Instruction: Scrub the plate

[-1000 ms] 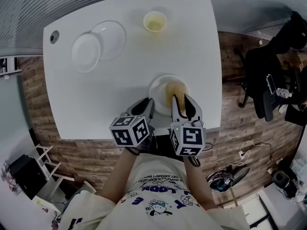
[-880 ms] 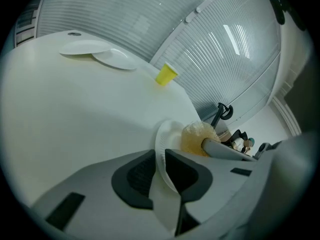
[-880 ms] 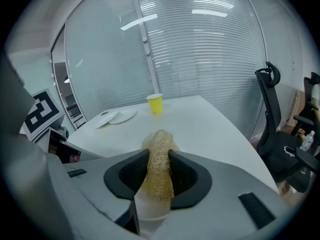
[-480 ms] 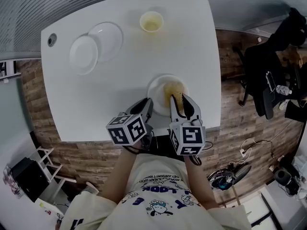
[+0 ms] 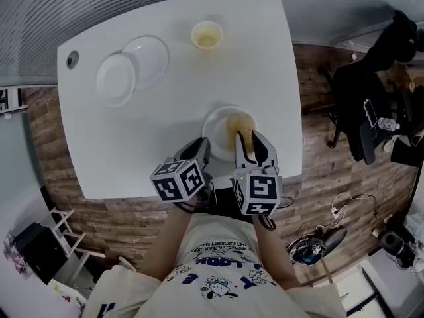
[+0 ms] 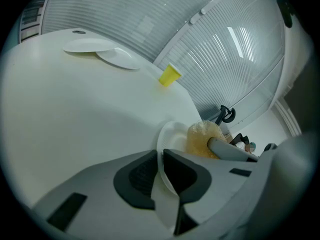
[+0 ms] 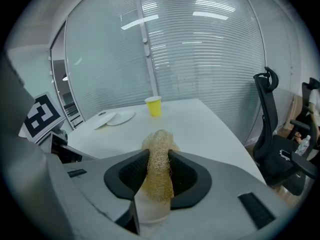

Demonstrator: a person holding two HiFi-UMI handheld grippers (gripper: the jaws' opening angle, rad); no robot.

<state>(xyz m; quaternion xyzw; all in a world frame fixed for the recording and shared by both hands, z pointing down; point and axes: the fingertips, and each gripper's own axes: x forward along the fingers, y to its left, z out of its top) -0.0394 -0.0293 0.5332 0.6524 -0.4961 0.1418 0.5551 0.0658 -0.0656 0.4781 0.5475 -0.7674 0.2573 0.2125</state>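
- Little has changed since a second ago: the left gripper (image 5: 199,152) still pinches the near rim of the white plate (image 5: 222,121), and the right gripper (image 5: 255,146) still holds the tan mesh scrubber (image 5: 246,138) on the plate's right half. Only the head view has drifted a little.
- The plate sits at the near edge of a white table (image 5: 132,151). Towards the far side are a yellow cup (image 5: 207,34), two overlapping white dishes (image 5: 126,68) and a round grommet (image 5: 71,59).
- The floor is wood plank (image 5: 311,111). A black office chair (image 5: 371,111) stands to the right, and a wall with horizontal blinds (image 7: 200,49) runs behind the table.
- The left gripper view alone shows the plate's thin rim squeezed between that gripper's jaws.
- The right gripper view alone shows both its pads pressed into the scrubber's fibres; the head view shows only the tuft sticking out ahead.
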